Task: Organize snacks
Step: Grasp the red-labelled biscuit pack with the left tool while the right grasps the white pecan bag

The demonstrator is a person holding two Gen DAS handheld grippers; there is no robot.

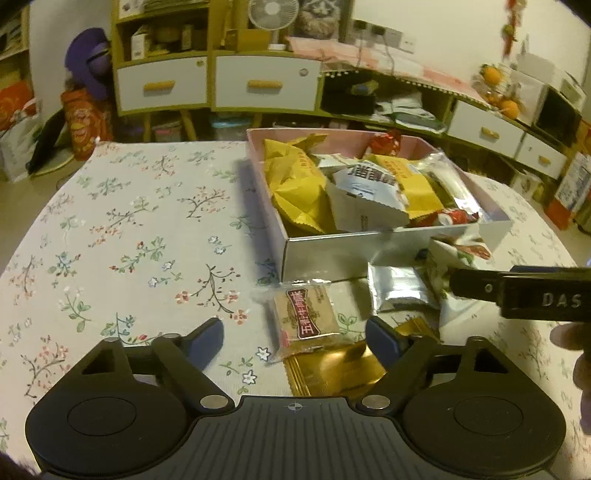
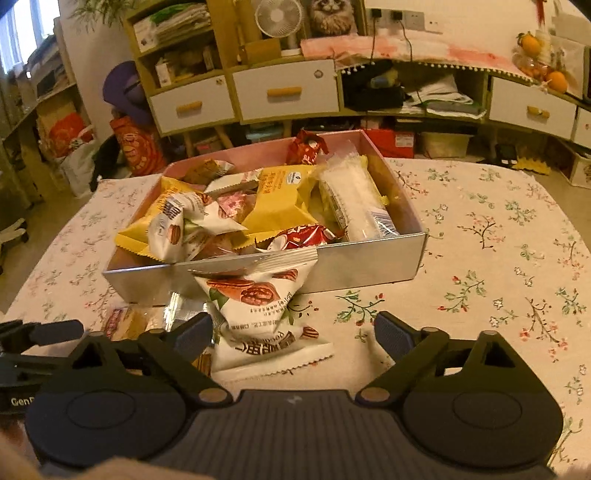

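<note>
Between the right gripper (image 2: 293, 334)'s wide-open jaws lies a walnut packet (image 2: 258, 314) on the worktop against the box (image 2: 354, 264), probably light and crinkly, best pinched across its middle; left gripper (image 1: 295, 338) likewise open.

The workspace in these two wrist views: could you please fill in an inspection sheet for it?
Surface: table under a floral cloth.
Job's things: open box piled with wrapped snacks; still outside at its front wall are a walnut packet, a brown biscuit packet, a silver packet and a gold packet.
Clutter: nothing seen on the table besides the snacks.
Grippers: left gripper open over the biscuit packet; right gripper open around the walnut packet.
Cables: two plugs with cords at the wall sockets.
Surroundings: drawer cabinets, fan, oranges.
</note>
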